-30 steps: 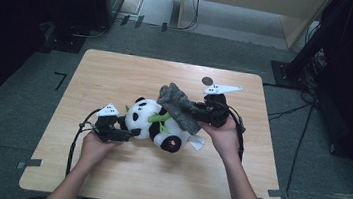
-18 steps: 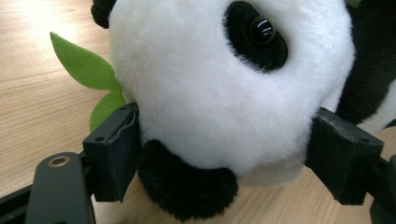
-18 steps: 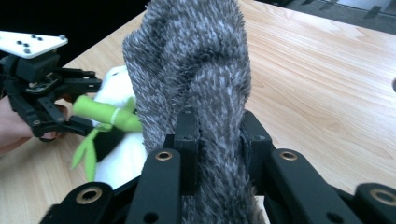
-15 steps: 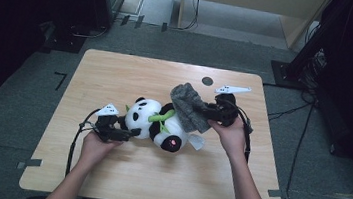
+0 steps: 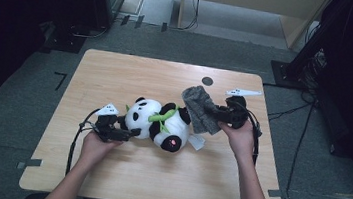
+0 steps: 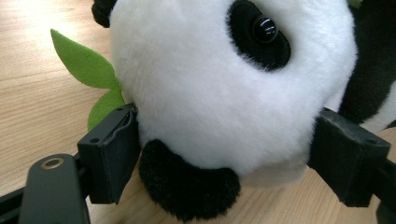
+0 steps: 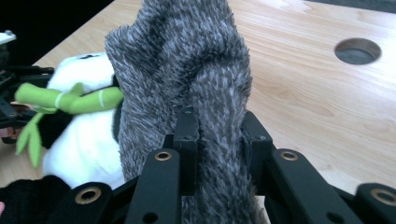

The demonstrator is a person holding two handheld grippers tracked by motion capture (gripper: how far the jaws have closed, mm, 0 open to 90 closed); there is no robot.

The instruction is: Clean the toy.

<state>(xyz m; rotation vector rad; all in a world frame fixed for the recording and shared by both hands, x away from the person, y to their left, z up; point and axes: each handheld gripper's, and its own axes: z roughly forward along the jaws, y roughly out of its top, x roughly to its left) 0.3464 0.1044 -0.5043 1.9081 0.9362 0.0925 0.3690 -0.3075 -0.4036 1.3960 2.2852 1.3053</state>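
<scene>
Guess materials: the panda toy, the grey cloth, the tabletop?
Panda toy: likely synthetic plush, short soft pile, glossy plastic-looking eye. Grey cloth: fuzzy mottled fleece or chenille, fibres standing up. Table: pale wood or wood-look laminate, matte, visible grain.

You work at a light wooden table; a plush panda lies near its middle, and a round hole sits beyond the panda.
</scene>
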